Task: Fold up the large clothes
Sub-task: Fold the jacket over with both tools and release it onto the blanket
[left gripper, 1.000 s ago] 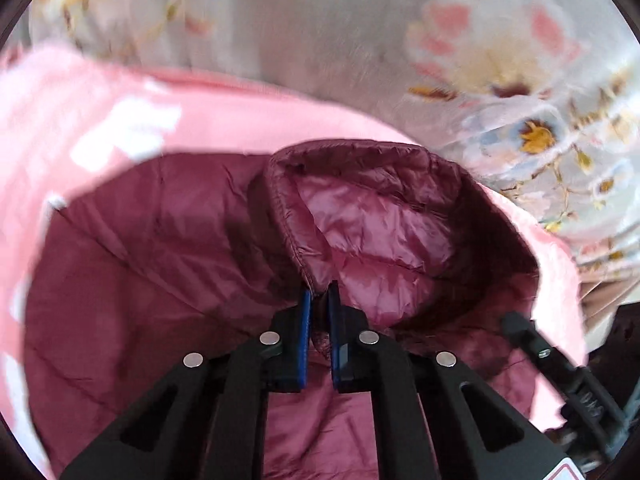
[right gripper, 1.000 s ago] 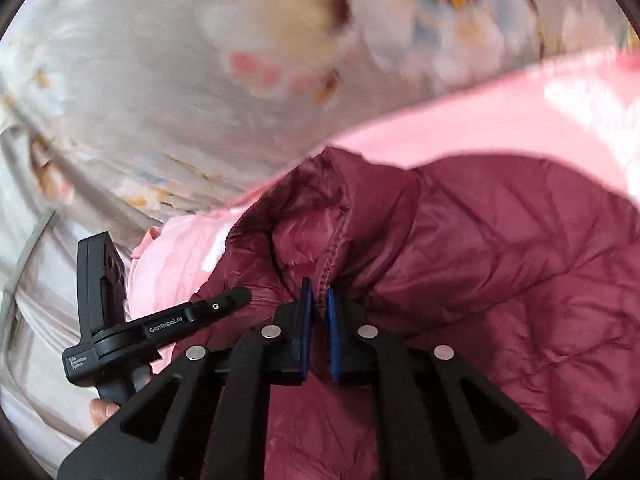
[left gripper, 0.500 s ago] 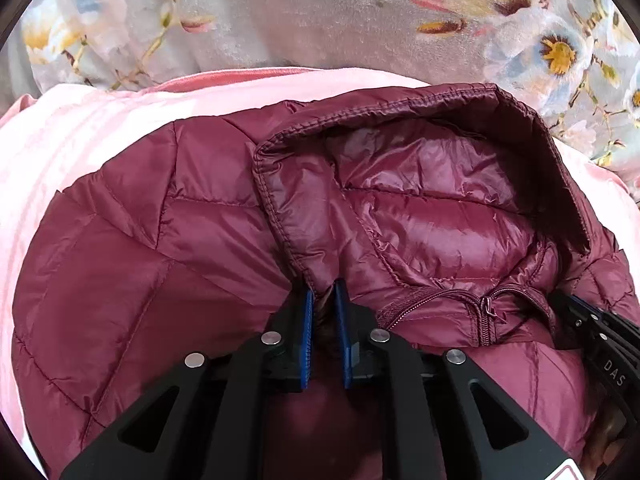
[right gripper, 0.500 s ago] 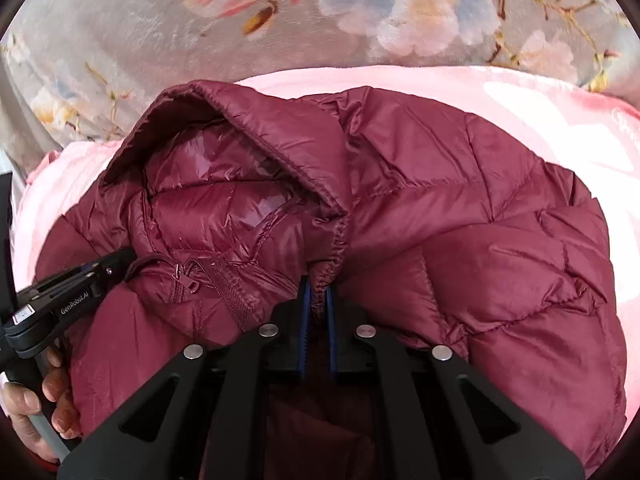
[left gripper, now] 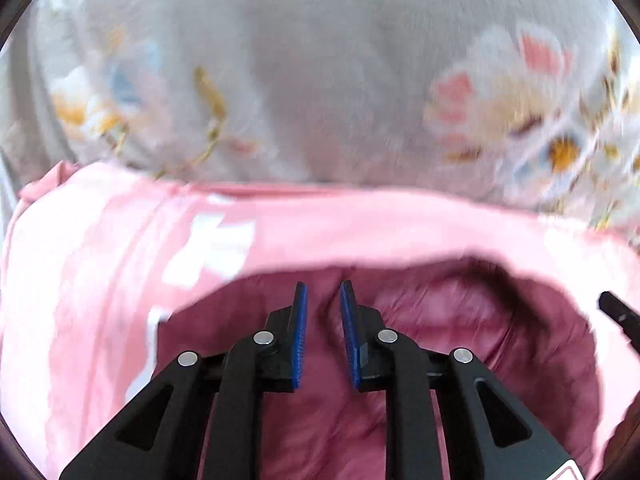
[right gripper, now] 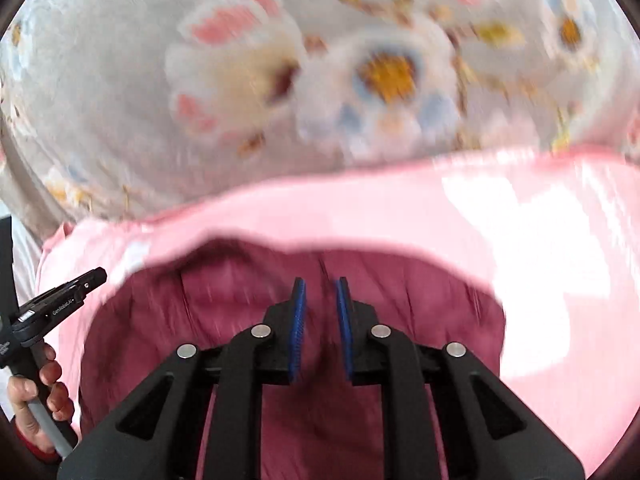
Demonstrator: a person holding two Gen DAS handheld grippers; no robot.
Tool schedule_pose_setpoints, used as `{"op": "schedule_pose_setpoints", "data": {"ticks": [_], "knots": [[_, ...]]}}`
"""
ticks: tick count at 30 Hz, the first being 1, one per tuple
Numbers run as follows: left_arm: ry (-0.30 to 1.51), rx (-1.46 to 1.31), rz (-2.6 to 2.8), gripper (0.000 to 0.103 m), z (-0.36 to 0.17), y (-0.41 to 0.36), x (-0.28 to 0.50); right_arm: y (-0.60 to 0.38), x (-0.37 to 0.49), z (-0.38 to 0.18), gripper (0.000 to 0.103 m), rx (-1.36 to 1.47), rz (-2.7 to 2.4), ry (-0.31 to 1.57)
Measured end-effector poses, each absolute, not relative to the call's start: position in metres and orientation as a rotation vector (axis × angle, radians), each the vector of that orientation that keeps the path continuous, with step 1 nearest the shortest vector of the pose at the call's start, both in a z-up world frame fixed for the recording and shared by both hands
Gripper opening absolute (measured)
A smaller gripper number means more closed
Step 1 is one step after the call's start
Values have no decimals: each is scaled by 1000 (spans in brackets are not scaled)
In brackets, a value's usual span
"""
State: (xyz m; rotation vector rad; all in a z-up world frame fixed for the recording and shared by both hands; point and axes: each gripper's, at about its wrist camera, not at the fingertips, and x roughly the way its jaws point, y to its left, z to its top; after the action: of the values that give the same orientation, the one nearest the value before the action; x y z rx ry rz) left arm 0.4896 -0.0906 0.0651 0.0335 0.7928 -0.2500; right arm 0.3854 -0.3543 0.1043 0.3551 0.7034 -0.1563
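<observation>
Jacket point(left gripper: 400, 360), lower frame, released: both grippers point(left gripper: 323, 334) point(right gripper: 320, 330) just parted, nothing clamped; risk of puffy fold springing open.

A domestic bedroom setting. The work surface is a bed covered by a grey floral bedspread point(right gripper: 120, 80) printed with large pink, white and yellow blossoms. A pink blanket point(left gripper: 100, 260) with pale markings is spread over it. A maroon quilted jacket point(right gripper: 400, 300) lies on the blanket. Both views are motion-blurred; no walls or furniture can be made out.
</observation>
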Motion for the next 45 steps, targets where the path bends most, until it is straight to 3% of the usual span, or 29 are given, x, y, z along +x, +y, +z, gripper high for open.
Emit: {"op": "schedule_pose_setpoints", "data": {"ticks": [4, 11, 21, 30, 45], "knots": [[845, -46, -237, 18, 60, -113, 533, -355, 435, 93, 17, 392, -184, 698], [1035, -41, -240, 11, -13, -134, 554, -342, 458, 32, 17, 384, -162, 843], [949, 200, -244, 10, -48, -135, 523, -324, 429, 3, 13, 209, -171, 885], [853, 278, -210, 10, -59, -146, 508, -311, 432, -8, 13, 94, -212, 859], [844, 320, -195, 9, -62, -149, 513, -313, 435, -9, 14, 106, -197, 858]]}}
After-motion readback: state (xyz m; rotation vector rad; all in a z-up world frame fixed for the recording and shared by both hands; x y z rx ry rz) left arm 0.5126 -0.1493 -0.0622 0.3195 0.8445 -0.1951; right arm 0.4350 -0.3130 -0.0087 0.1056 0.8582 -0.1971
